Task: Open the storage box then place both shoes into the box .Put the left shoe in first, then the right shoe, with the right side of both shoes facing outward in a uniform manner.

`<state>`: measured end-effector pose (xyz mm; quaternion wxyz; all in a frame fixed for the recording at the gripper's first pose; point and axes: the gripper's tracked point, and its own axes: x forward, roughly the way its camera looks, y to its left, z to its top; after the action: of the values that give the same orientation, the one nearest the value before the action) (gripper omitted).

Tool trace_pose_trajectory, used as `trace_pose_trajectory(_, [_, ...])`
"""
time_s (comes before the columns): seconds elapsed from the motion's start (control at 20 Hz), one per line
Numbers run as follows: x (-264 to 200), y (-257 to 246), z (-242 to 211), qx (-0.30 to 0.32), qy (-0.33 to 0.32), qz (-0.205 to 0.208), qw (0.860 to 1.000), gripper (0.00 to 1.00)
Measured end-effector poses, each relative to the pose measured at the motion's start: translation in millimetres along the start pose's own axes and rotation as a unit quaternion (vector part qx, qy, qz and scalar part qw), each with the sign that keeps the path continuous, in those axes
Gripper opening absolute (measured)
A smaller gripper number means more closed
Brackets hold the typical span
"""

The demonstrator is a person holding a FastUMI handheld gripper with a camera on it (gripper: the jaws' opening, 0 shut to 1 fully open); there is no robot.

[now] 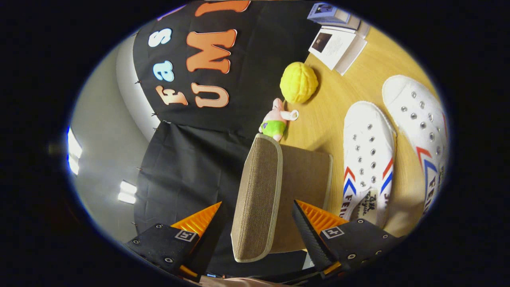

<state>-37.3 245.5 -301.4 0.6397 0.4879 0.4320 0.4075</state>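
Claw [255, 223] rolled sideways, fingers spread wide around the raised edge of the brown woven-fabric storage box lid [257, 197], neither visibly pressing. Judged step: opening the box. Two white canvas shoes with red-blue chevrons [368, 159] lie beyond the fingers, beside the box. Next: close on the lid, swing it back.

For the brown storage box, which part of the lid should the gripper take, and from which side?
Probably the lid's trimmed front edge, approached straight on, one finger on each face. The lid is a thin flat panel with pale piping, lying edge-on between the open gripper fingers, so it fits the gap. The box body beside it looks too broad. The two white shoes lie beyond, clear of this approach.
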Motion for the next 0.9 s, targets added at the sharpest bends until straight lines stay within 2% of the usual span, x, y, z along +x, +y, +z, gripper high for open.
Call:
trace_pose_trajectory(0.35, [24,3,-22,0.039,0.056,0.036,0.997,0.98])
trace_pose_trajectory(0.6, [28,18,-20,0.054,0.05,0.057,0.996,0.97])
trace_pose_trajectory(0.9, [13,39,-14,0.039,0.028,0.057,0.997,0.96])
